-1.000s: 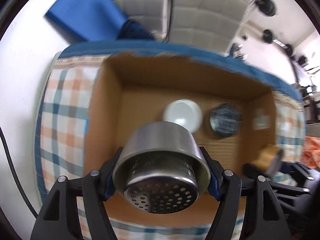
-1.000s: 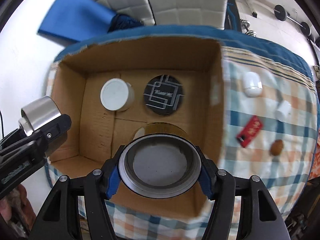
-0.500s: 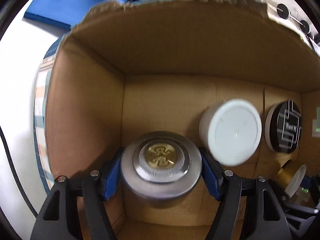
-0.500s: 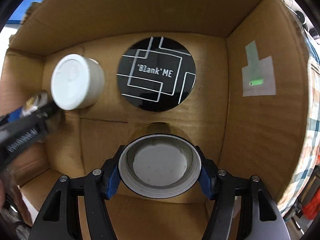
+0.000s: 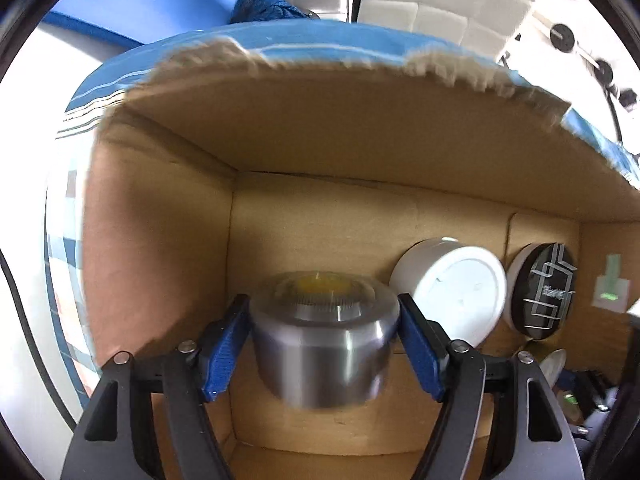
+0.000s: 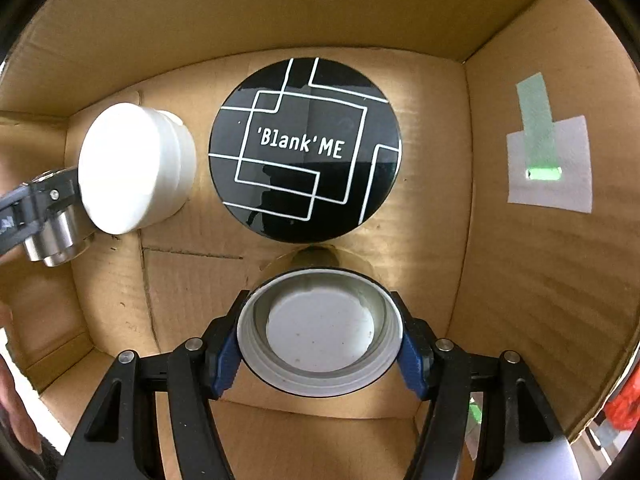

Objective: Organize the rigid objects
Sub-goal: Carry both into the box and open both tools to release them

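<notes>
Both hand-held grippers work inside the cardboard box (image 6: pixel 520 280), each clamped on a container by its sides, apparently so it can be set down beside those already packed. On the box floor, a black "Blank'ME" tin (image 6: pixel 304 148) lies next to a white jar (image 6: pixel 132 168). Left hand-held gripper (image 5: pixel 324 336) holds a steel canister (image 5: pixel 320 344) near the box's left wall; right hand-held gripper (image 6: pixel 320 340) grips a gold jar (image 6: pixel 320 332), its white underside facing the camera, just below the tin.
</notes>
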Demonstrator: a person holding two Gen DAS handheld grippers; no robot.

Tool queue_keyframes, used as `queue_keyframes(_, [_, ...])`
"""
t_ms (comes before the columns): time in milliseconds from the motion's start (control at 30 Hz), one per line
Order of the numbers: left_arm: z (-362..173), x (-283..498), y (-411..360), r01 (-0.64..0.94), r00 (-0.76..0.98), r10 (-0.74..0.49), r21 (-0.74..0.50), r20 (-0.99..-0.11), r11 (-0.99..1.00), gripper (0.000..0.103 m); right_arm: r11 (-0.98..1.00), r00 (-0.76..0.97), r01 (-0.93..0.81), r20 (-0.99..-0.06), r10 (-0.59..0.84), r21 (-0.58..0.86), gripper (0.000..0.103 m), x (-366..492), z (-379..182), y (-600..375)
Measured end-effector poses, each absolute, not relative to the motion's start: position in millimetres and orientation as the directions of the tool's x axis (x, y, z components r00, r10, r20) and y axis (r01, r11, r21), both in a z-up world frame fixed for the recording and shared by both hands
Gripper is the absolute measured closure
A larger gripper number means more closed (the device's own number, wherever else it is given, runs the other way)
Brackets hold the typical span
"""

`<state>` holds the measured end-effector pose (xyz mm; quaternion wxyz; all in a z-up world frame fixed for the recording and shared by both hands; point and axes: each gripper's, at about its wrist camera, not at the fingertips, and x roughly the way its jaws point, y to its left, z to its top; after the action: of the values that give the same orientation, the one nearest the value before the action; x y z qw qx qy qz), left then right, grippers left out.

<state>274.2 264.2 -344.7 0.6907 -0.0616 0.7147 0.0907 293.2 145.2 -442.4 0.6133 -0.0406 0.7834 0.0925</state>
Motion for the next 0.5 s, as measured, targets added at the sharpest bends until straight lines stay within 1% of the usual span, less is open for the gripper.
queue_keyframes(33, [-339,274,267,-0.218,-0.028,0.031,0.037,-0.999,0.975,0.027,0.978,-0.257,-0.181,-0.965,0.052,0.100,0.036,294,-443,147])
queue_keyframes(67, [-335,274,268,-0.222,-0.020,0.024,0.028,-1.000,0.975,0.020,0.977,-0.261,-0.187,-0.964,0.049,0.100,0.035,295,-442,147])
queue_keyframes(133, [-323,273,270,-0.233,-0.002,0.023,0.023,-1.000,0.972,0.013,0.976,-0.270,-0.191,-0.962,0.051,0.105,0.028,295,-443,148])
queue_keyframes(333, [-292,269,280,-0.261,0.038,0.022,0.011,-0.999,0.965,0.013,0.973,-0.277,-0.190,-0.958,0.078,0.134,0.020,291,-433,154])
queue_keyframes(500, [-267,243,268,-0.279,0.078,0.034,0.010,-0.996,0.960,0.013,0.967,-0.250,-0.205,-0.963,0.099,0.153,0.013,278,-412,155])
